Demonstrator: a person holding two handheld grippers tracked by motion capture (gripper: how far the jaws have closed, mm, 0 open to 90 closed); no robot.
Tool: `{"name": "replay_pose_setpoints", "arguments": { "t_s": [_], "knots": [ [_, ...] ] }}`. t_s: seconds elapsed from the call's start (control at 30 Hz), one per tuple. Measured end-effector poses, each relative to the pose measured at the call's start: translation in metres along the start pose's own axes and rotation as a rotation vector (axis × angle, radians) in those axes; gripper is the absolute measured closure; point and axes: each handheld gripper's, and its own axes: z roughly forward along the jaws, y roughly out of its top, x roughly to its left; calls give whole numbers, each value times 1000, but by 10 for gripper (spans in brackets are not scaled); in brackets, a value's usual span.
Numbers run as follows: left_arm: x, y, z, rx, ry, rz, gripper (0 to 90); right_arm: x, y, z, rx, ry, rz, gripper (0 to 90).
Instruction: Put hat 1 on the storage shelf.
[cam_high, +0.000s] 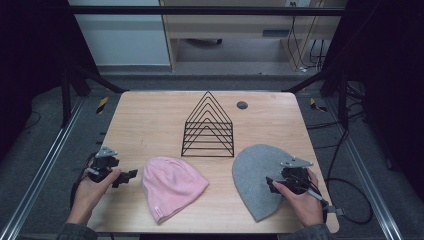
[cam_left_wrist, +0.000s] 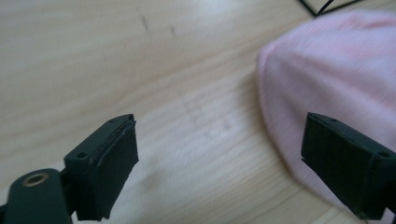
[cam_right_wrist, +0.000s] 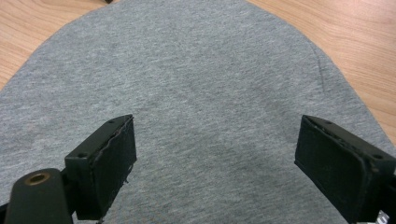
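The pink beanie (cam_high: 172, 186) lies flat at the table's (cam_high: 150, 125) near middle, and the grey beanie (cam_high: 257, 175) lies at 3 o'clock of it, with the black wire rack (cam_high: 208, 127) standing at 12 o'clock between the 2. The left gripper (cam_high: 125, 177) hovers at 9 o'clock of the pink beanie, jaws apart and holding nothing. The right gripper (cam_high: 272, 184) hangs over the grey beanie, jaws likewise spread wide and empty.

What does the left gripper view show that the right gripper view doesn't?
The left gripper view has the pink hat beside the open left gripper, plus a corner of the black wire rack. The right gripper view has the grey hat spread under the open right gripper. Both share the wooden table and empty jaws.
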Motion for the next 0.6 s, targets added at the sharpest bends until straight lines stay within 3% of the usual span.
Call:
{"name": "replay_pose_setpoints", "arguments": {
  "t_s": [0.1, 0.17, 0.3, 0.47, 0.6],
  "knots": [
    [-6, 21, -1, -19, -40, 10, 145, 1, 0, -1, 1, 6, 5, 129],
    [-10, 39, 3, 4, -61, 35, 164, 2, 0, -1, -1, 0, -2, 131],
    [-13, 53, 14, 52, -67, 57, 215, 2, 0, 0, 5, -3, -4, 134],
    [-16, 56, 28, 88, -79, 61, 235, 1, -1, -1, 3, 2, -2, 135],
    [-20, 47, 41, 139, -101, 69, 260, 2, 0, 0, 8, 5, -5, 136]
  ]
}}
